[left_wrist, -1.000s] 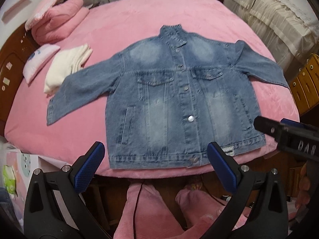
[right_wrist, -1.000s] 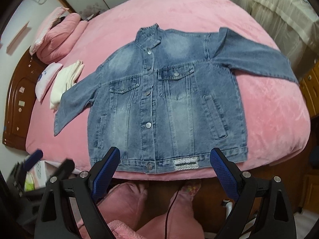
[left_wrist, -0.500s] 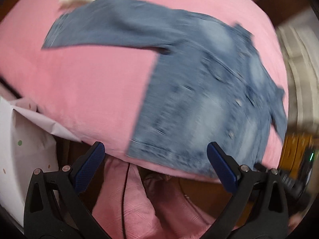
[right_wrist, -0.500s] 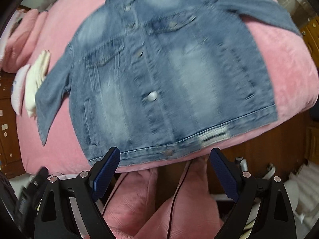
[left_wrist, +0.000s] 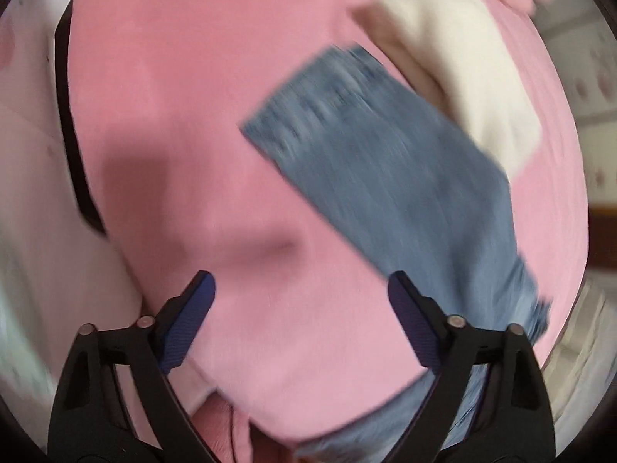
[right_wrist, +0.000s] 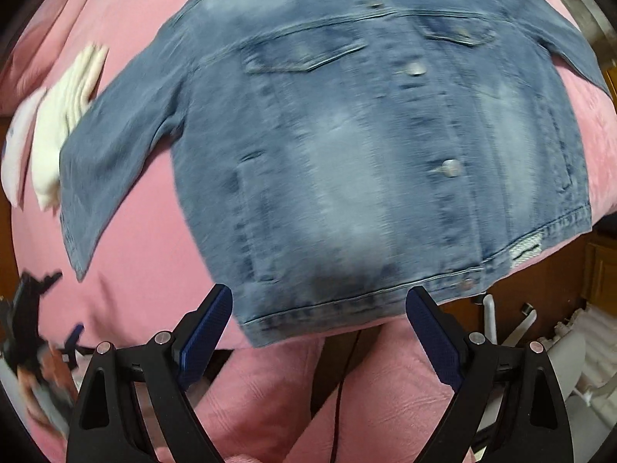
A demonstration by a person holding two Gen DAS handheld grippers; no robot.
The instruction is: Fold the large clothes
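A bed (right_wrist: pixel 146 270) with a plush pink cover carries everything here. A faded blue denim jacket (right_wrist: pixel 347 146) lies flat on it, front side up and buttoned, its hem close to the near edge of the bed. One sleeve (left_wrist: pixel 385 177) stretches out over the pink cover, its cuff touching a folded cream-white garment (right_wrist: pixel 65 115). Just beyond that garment lies a small white pillow (right_wrist: pixel 15 150).
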